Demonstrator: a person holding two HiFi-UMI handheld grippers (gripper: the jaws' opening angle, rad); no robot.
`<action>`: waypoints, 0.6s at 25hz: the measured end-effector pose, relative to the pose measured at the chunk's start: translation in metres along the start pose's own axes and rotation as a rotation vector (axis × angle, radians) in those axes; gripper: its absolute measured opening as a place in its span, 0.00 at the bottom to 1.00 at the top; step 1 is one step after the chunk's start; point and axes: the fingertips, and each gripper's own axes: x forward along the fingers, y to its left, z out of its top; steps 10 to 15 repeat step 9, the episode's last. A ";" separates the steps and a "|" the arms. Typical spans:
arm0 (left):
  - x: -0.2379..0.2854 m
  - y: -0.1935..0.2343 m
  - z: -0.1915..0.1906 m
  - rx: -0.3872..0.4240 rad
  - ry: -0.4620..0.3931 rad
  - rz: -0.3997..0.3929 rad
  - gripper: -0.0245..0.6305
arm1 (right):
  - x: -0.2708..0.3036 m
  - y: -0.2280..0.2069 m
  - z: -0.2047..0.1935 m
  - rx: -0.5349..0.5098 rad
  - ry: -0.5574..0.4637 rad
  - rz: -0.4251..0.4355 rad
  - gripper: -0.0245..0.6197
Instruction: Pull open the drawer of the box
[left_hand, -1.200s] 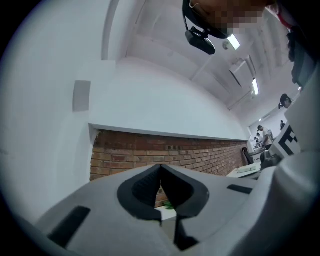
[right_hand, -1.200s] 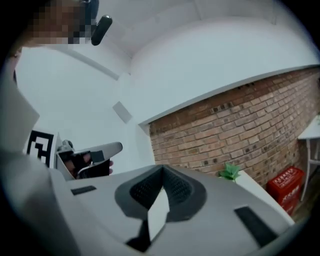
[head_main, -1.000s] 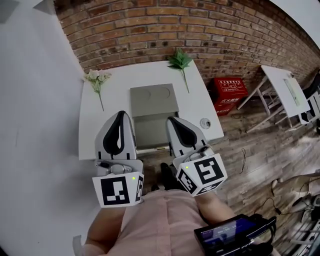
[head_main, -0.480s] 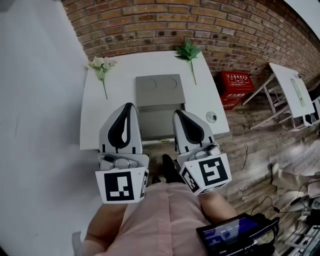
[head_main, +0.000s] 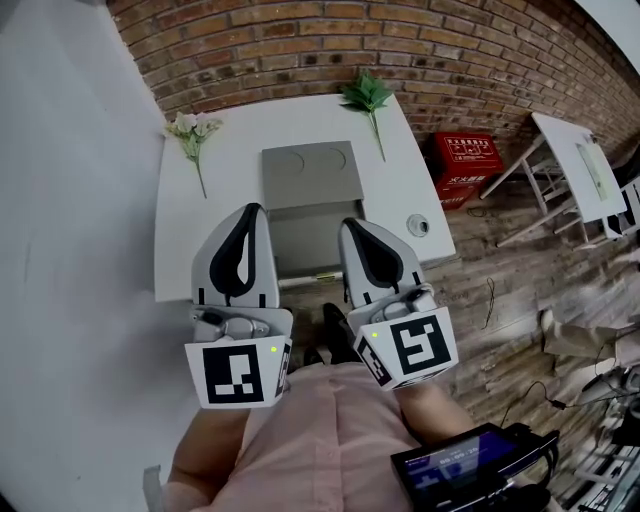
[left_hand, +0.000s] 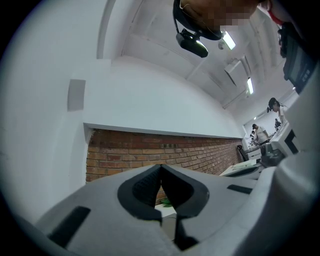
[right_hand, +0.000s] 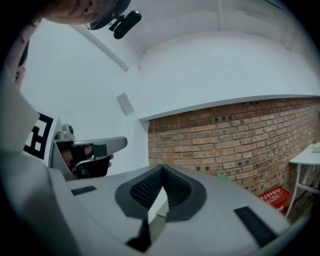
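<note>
The grey box (head_main: 308, 172), a flat-topped rectangular case with two shallow circular recesses in its lid, sits at the middle of the white worktop (head_main: 178, 230), set back from the brick wall (head_main: 300, 50). Its drawer (head_main: 308, 238) stands drawn out toward the near edge, where a small pale handle (head_main: 325, 275) reaches almost to the rim. Bare worktop lies open on both sides of the box and behind it. The left claw (head_main: 250, 212) and right claw (head_main: 352, 228), smooth white shells with black insets, hover over the drawer's two long sides with tips pointing at the box; whether they touch it cannot be told from the head view. A sprig of white flowers (head_main: 190, 130) lies toward the far left corner, a green leafy sprig (head_main: 365, 95) toward the far right, and a small round object (head_main: 417, 226) near the right edge, all well apart from the box. Beyond the right edge, on the wood-plank floor (head_main: 500, 300), stand a red crate (head_main: 470, 165) and a second white table (head_main: 575, 165). Only the head view shows the box. The left gripper view, tilted upward, shows the left claw (left_hand: 160, 169) shut, its ribbed black pads (left_hand: 145, 185) meeting at the tips, against brick, white wall and ceiling lights (left_hand: 248, 86). The right gripper view shows the right claw (right_hand: 162, 170) likewise shut, with the red crate (right_hand: 274, 196) at lower right.
</note>
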 end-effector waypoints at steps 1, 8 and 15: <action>0.000 0.001 0.000 0.007 -0.006 0.000 0.05 | 0.000 0.000 0.000 -0.001 0.000 0.000 0.04; 0.002 -0.002 -0.004 0.005 0.010 -0.007 0.05 | 0.001 -0.001 -0.001 -0.006 0.003 0.000 0.04; 0.002 -0.002 -0.005 0.008 0.009 -0.008 0.05 | 0.001 -0.001 -0.001 -0.006 0.004 0.001 0.04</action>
